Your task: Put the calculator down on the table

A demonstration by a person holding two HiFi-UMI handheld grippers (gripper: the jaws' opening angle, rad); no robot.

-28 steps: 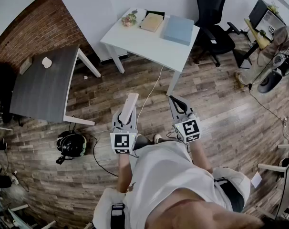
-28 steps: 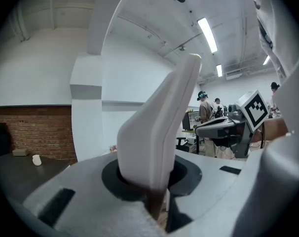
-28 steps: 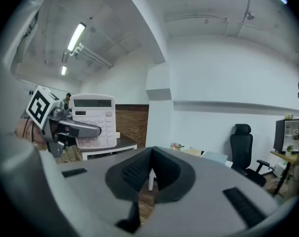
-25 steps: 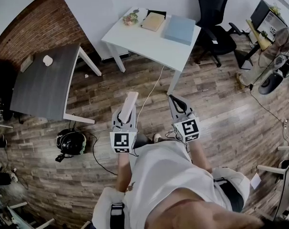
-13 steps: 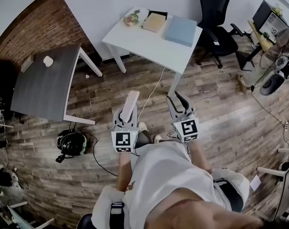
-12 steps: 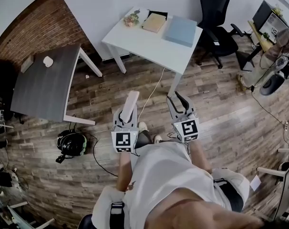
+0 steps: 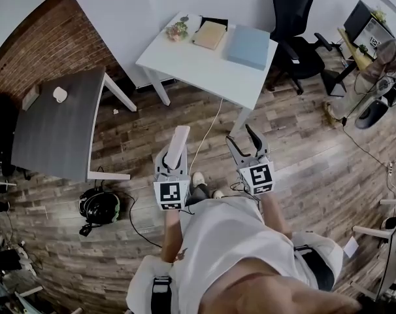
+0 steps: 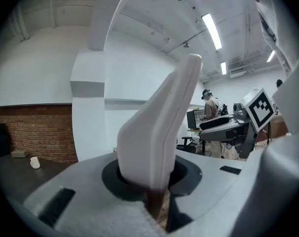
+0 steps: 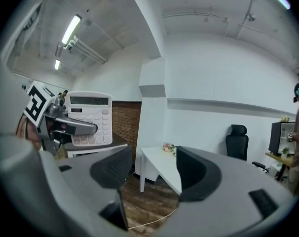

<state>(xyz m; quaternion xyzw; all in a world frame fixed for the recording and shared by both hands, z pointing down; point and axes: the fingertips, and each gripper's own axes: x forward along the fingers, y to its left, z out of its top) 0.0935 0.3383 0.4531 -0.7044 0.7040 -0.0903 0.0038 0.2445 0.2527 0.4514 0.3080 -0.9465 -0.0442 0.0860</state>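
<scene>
A white calculator (image 7: pixel 179 144) stands edge-on in my left gripper (image 7: pixel 172 161), which is shut on its lower end. In the left gripper view the calculator (image 8: pixel 159 132) rises from between the jaws as a tall white slab. My right gripper (image 7: pixel 240 136) is held beside it, a little apart; its jaws are opening and nothing is between them. The right gripper view shows the calculator's (image 9: pixel 89 117) keys and display at the left, and the gap of the right gripper (image 9: pixel 149 169) is empty. Ahead stands the white table (image 7: pixel 198 57), which also shows in the right gripper view (image 9: pixel 162 164).
On the white table lie a blue folder (image 7: pixel 248 44), a tan book (image 7: pixel 209 34) and small flowers (image 7: pixel 176 28). A grey table (image 7: pixel 54 123) with a cup (image 7: pixel 59 94) stands at the left. A black chair (image 7: pixel 293 25), a floor cable (image 7: pixel 208 126) and a helmet (image 7: pixel 99 205) are nearby.
The right gripper's jaws have gone from shut to wide apart. Both grippers have moved forward toward the white table, the calculator still in the left one.
</scene>
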